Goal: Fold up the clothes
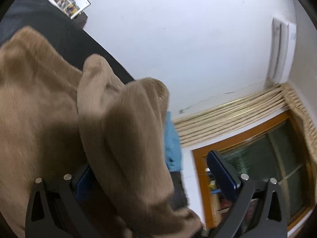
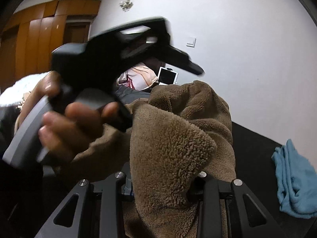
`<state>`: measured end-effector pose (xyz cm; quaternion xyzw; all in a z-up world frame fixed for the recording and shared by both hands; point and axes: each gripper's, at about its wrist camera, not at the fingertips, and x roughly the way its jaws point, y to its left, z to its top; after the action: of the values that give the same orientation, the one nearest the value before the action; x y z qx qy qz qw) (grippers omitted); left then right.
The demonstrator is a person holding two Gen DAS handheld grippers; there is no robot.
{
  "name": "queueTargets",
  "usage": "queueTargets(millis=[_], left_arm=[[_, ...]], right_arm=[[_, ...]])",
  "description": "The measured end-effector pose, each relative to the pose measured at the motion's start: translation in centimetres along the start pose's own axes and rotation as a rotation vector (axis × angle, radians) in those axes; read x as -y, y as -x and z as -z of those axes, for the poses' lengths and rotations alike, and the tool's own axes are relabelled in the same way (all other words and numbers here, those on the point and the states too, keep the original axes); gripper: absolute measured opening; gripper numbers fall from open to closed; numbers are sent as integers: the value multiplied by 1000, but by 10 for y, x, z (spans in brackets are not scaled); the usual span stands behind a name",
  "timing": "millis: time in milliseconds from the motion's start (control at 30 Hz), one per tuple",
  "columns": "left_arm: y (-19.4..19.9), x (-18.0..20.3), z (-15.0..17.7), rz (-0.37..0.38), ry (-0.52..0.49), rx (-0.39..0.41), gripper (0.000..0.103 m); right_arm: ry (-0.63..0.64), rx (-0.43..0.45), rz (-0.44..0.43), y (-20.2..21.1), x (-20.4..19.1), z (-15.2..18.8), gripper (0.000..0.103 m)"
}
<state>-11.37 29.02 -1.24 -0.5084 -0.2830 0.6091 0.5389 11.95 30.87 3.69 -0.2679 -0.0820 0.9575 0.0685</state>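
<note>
1. One big brown fleece garment (image 2: 178,138), bunched up and draped right over my right tongs (image 2: 162,186). They're closed partway down on a thick fold of it, so that side's gripped.
2. Left tongs (image 1: 156,180) are gaping wide; the fleece (image 1: 122,138) hangs across the gap, nothing pinched. If I lift now, that side probably sags and the fold goes crooked.
3. A hand (image 2: 65,127) holds the left rig just ahead of my right tongs. The two could bump.
4. One blue cloth (image 2: 295,180), off to the right on the dark surface.
</note>
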Motion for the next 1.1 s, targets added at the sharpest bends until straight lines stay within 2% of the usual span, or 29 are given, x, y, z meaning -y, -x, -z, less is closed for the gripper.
queueTargets(millis=[67,133,167,200,300,367,533,667,800,967,1100], left_arm=[[-8,0,-5,-60,-16,-31,102],[-9,0,-5,-96,-24,-41,93],[-10,-1,-6,-110,-21,-51,79],[-12,-2,-7,-124,-15,-63,60],[-19,-2,-14,-138,4,-80,38],[-20,7,-20,-145,-13,-84,33],[-12,39,-40,-157,-73,-69,31],[23,56,-48,-183,-134,-46,31],[61,41,-48,-205,-145,-16,31],[116,-8,-46,-232,-107,17,31],[132,-40,-42,-251,-68,37,32]], right_arm=[[-3,2,-2,4,2,5,35],[-13,7,-2,7,4,7,35],[-17,11,1,8,5,7,35],[-19,14,5,9,6,7,35],[-27,24,26,12,8,6,35],[-34,30,37,14,11,2,35],[-38,72,60,24,10,-17,35],[-15,109,57,32,-7,-32,35],[42,124,39,28,-37,-37,35],[129,108,7,11,-82,-35,35],[201,102,4,-2,-114,-30,35]])
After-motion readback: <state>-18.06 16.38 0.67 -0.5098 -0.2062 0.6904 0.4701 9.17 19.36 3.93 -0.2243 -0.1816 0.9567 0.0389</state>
